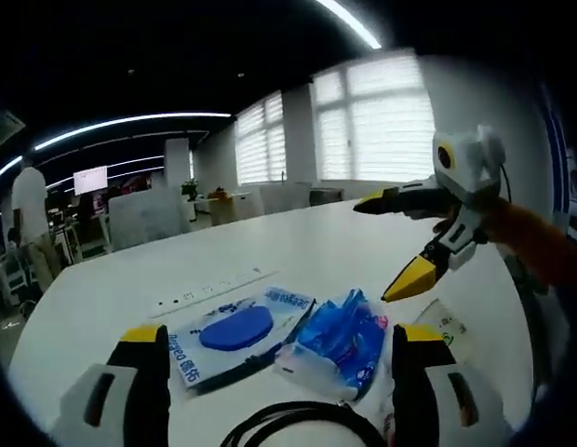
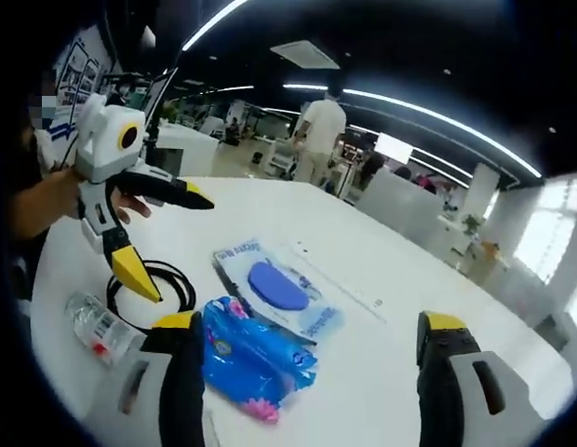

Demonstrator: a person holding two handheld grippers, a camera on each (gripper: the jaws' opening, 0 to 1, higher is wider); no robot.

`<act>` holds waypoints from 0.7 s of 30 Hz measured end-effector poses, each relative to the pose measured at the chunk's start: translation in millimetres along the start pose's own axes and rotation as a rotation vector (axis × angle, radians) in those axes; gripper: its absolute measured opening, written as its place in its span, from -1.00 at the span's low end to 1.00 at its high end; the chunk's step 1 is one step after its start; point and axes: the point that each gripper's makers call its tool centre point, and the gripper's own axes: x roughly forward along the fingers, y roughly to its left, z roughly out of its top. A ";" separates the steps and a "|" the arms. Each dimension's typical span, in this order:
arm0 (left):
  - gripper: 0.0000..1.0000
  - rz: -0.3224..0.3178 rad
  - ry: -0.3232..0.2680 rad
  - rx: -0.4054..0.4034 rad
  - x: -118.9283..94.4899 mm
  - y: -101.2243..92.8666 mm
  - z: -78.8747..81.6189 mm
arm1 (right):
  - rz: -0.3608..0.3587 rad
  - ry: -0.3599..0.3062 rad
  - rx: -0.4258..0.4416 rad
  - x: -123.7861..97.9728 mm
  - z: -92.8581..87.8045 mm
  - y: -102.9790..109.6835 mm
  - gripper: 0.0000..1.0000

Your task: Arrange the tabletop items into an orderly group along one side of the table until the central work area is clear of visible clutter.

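On the white table (image 1: 298, 237) lie a flat clear packet with a blue disc (image 1: 234, 331), a crumpled blue plastic packet (image 1: 342, 337), a coiled black cable (image 1: 298, 417) and a small clear bottle (image 1: 444, 322). My left gripper (image 1: 279, 335) is open above them, jaws wide apart with nothing held. My right gripper (image 1: 380, 250) reaches in from the right, open, its lower tip just above the blue packet. In the right gripper view the flat packet (image 2: 279, 289), blue packet (image 2: 256, 358), cable (image 2: 163, 279) and bottle (image 2: 95, 326) lie ahead of my open right gripper (image 2: 309, 324); the left gripper (image 2: 181, 250) hovers over the cable.
A flush socket strip (image 1: 209, 287) is set in the table behind the packets. Bare tabletop (image 2: 400, 307) spreads beyond them. A person (image 2: 321, 126) stands further off among office desks and chairs. A hand and sleeve (image 2: 46, 200) hold the left gripper.
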 end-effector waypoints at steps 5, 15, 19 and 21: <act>0.93 -0.008 0.006 -0.047 1.2 -1.2 -3.0 | -0.003 0.015 0.019 -2.4 -5.1 -1.0 0.75; 0.84 -0.076 0.001 -0.127 6.5 -14.2 -1.8 | 0.003 0.035 0.084 -3.5 -12.1 -2.0 0.59; 0.79 -0.083 0.023 -0.124 9.7 -17.5 -6.8 | 0.005 0.047 0.093 -5.0 -17.8 -1.4 0.51; 0.78 -0.096 0.026 -0.127 11.1 -20.0 -8.7 | 0.009 0.054 0.101 -4.2 -21.1 -1.2 0.49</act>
